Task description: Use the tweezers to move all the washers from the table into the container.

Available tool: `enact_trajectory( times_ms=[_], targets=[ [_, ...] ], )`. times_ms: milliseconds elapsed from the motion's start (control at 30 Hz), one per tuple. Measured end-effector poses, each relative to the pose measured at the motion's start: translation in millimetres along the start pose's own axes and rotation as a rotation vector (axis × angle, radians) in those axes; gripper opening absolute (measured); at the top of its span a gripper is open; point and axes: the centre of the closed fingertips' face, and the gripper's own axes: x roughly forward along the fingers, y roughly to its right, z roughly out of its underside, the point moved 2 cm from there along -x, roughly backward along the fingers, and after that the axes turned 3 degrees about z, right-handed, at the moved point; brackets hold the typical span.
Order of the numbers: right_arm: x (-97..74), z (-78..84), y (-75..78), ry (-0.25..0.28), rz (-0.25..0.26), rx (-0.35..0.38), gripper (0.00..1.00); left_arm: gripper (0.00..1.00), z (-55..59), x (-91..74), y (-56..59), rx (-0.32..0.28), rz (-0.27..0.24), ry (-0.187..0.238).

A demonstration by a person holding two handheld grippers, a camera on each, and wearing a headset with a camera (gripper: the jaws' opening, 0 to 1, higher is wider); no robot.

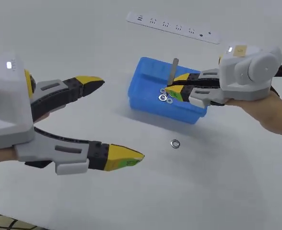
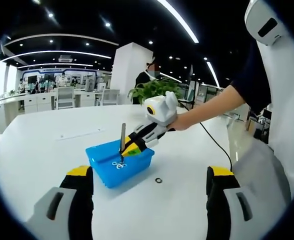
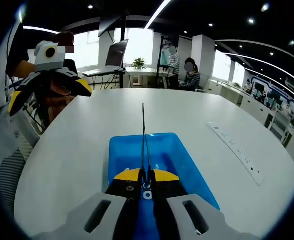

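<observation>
Right gripper [image 1: 177, 87] clamps tweezers [image 1: 174, 71] over the container [image 1: 143, 98]; the light, probably slippery washer [image 1: 175, 143] near it needs pinching across its rim; left gripper [image 1: 122, 119] gapes.

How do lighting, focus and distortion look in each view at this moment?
Head view: bright, even light, soft shadows; the white table nearly washes out, yet the loose washer is crisp. Left gripper view: strong fisheye bends the ceiling lights. Right gripper view: same bending; the tweezers look like a thin line.
</observation>
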Motion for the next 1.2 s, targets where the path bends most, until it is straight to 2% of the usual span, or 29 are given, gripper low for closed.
enact_trajectory(
  times_ms=[100, 200, 300, 400, 500, 567, 600, 667, 733, 833, 933, 1000, 1067, 1200],
  targets=[
    [-2.3, -2.8, 0.5, -0.007, 0.007, -0.016, 0.08, 0.96, -11.3, 12.3, -14.9, -0.004, -0.009, 0.036],
    [-4.9, -6.7, -0.2, 0.001, 0.009, -0.021, 0.08, 0.9, -24.3, 28.9, -30.4, 0.028, -0.004, 0.058],
    [-6.9, -10.1, -1.1, 0.0, 0.01, -0.047, 0.08, 0.93, -34.3, 46.4, -43.2, 0.039, 0.002, 0.065],
    [-8.8, -13.6, -1.6, 0.005, 0.011, -0.058, 0.08, 0.81, -42.3, 64.9, -50.5, 0.09, 0.034, 0.052],
    [-10.5, -17.2, -3.2, 0.012, 0.004, -0.078, 0.08, 0.72, -44.7, 78.4, -48.5, 0.097, 0.091, 0.038],
    [-11.4, -17.9, -5.3, 0.01, -0.007, -0.098, 0.08, 0.64, -49.8, 87.5, -47.2, 0.133, 0.116, 0.045],
    [-11.9, -17.5, -6.5, 0.006, -0.013, -0.106, 0.08, 0.6, -49.8, 90.9, -46.1, 0.132, 0.133, 0.037],
    [-12.9, -15.9, -8.6, -0.001, -0.021, -0.116, 0.08, 0.49, -48.6, 97.4, -44.9, 0.159, 0.163, 0.008],
    [-13.8, -14.5, -9.9, -0.007, -0.025, -0.124, 0.08, 0.41, -48.1, 101.6, -44.7, 0.187, 0.168, -0.018],
    [-15.4, -14.2, -11.6, -0.007, -0.032, -0.124, 0.08, 0.28, -47.8, 105.7, -38.3, 0.229, 0.196, -0.049],
    [-16.0, -14.6, -11.6, -0.007, -0.034, -0.127, 0.08, 0.26, -45.8, 108.2, -31.5, 0.264, 0.219, -0.081],
    [-16.3, -14.8, -11.5, -0.005, -0.035, -0.127, 0.08, 0.2, -45.3, 108.3, -26.2, 0.278, 0.244, -0.097],
    [-16.3, -14.3, -11.4, -0.007, -0.036, -0.127, 0.08, 0.19, -45.4, 108.8, -23.4, 0.311, 0.25, -0.113],
    [-16.1, -13.8, -12.1, -0.009, -0.04, -0.126, 0.08, 0.11, -45.2, 108.3, -21.6, 0.321, 0.264, -0.126]
  ],
)
